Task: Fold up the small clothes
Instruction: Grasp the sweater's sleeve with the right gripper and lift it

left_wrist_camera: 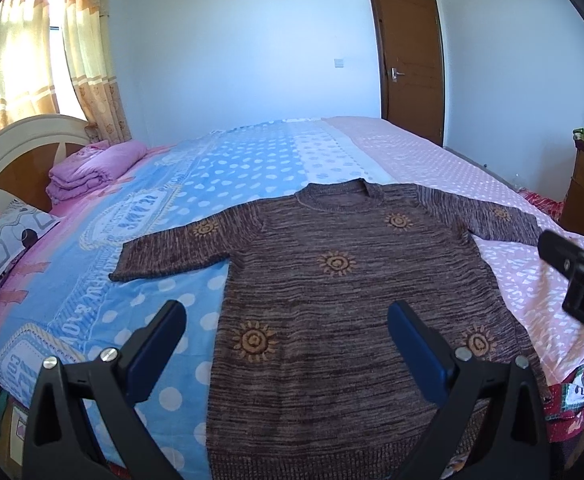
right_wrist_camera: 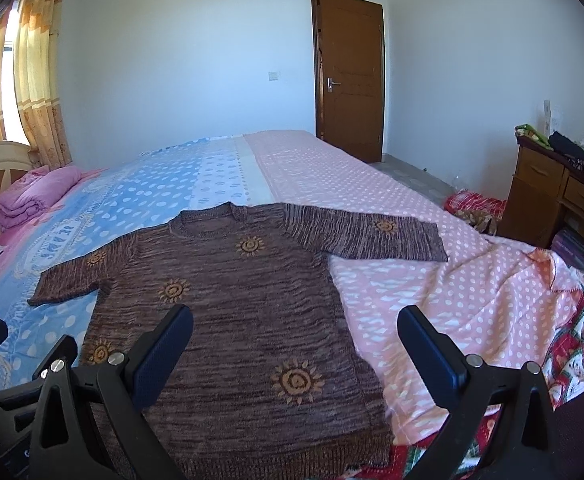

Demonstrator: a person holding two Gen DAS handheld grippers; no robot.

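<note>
Left tool (left_wrist_camera: 286, 318), right tool (right_wrist_camera: 295, 326) both agape above flat sweater (left_wrist_camera: 332, 300)

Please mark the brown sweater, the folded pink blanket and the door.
brown sweater (left_wrist_camera: 332, 300), left wrist view, middle of the chest.
folded pink blanket (left_wrist_camera: 92, 172), left wrist view, top fold.
door (right_wrist_camera: 352, 76), right wrist view, centre panel.

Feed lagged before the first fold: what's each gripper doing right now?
Left gripper: open, holding nothing, above the brown sweater.
Right gripper: open, holding nothing, over the sweater's right edge.
</note>
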